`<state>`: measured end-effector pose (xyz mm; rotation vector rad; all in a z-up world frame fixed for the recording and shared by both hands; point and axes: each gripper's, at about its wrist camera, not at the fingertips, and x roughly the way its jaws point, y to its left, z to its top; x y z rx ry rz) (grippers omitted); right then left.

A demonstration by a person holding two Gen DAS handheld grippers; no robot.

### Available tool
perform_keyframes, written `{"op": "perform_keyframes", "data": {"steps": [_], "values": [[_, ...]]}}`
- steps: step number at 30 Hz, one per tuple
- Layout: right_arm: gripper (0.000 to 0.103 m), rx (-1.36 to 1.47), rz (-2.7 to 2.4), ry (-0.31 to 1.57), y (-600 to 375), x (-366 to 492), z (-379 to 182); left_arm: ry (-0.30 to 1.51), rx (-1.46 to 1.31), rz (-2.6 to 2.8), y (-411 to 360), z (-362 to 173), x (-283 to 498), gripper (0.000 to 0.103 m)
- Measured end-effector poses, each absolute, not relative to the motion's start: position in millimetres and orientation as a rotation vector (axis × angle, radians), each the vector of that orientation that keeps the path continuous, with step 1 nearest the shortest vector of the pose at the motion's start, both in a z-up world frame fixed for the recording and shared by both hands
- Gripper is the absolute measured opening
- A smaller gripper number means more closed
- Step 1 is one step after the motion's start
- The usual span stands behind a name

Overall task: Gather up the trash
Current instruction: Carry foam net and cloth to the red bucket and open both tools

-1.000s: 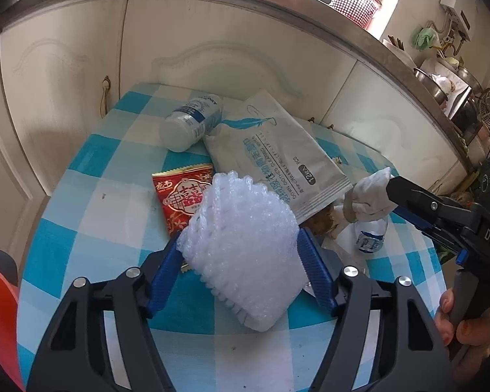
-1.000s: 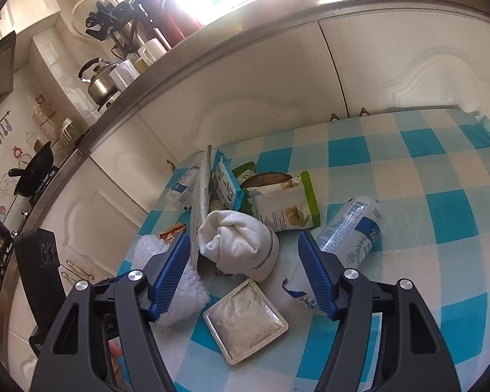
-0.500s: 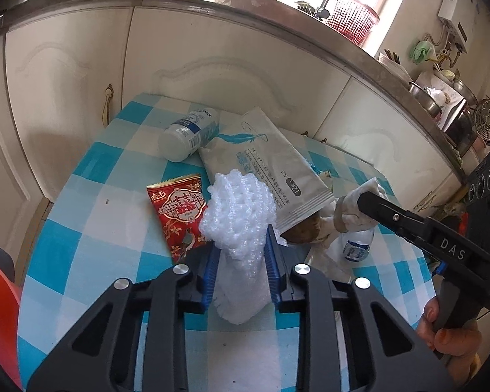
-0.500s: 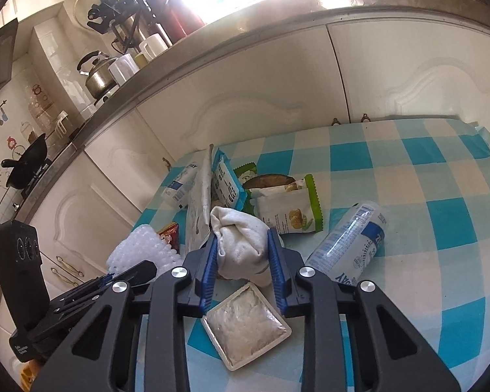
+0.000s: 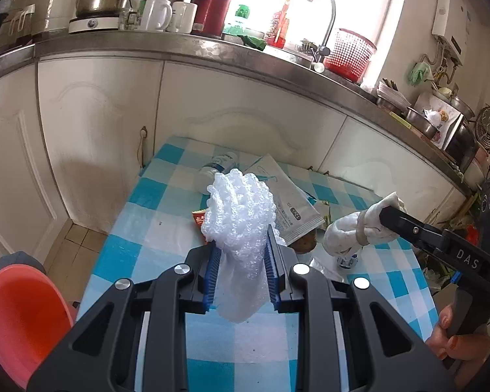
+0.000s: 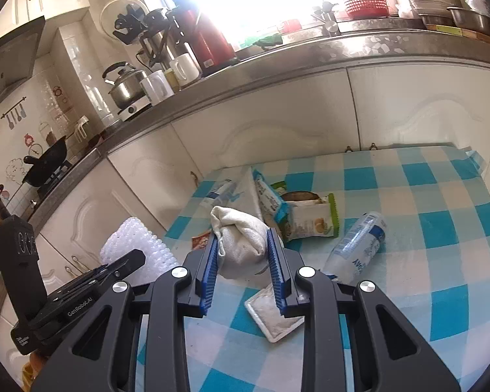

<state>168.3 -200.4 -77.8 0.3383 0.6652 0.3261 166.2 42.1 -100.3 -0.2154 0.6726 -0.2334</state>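
**Both tools hold trash above the checkered table**

While the left tool [image 5: 241, 258] is closed tight on a white foam net [image 5: 240, 215], this net is squeezed between the blue pads and stands up above the blue-and-white table [image 5: 140, 228], not touching it. The right tool [image 6: 245, 258] grips a crumpled white cloth bundle [image 6: 241, 235] between its pads, also lifted from the table. On the table, near the edge by the white cabinets, lie a white paper pouch [image 5: 287, 196], a small red packet [image 5: 199, 217] and a plastic bottle [image 5: 219, 163]. More to the middle lie a second clear plastic bottle [image 6: 359, 245] on its side, a green snack bag [image 6: 313, 222] and a square white tray [image 6: 271, 313], just beside the right tool.
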Motion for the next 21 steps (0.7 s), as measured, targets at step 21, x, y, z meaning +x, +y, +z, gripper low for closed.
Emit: {"op": "perform_keyframes", "data": {"steps": [21], "values": [[0.030,0.179,0.727,0.751,-0.4,134.1,-57.5,0.636,-0.234,0.096,193.5,-100.0,85.4,0.027]]}}
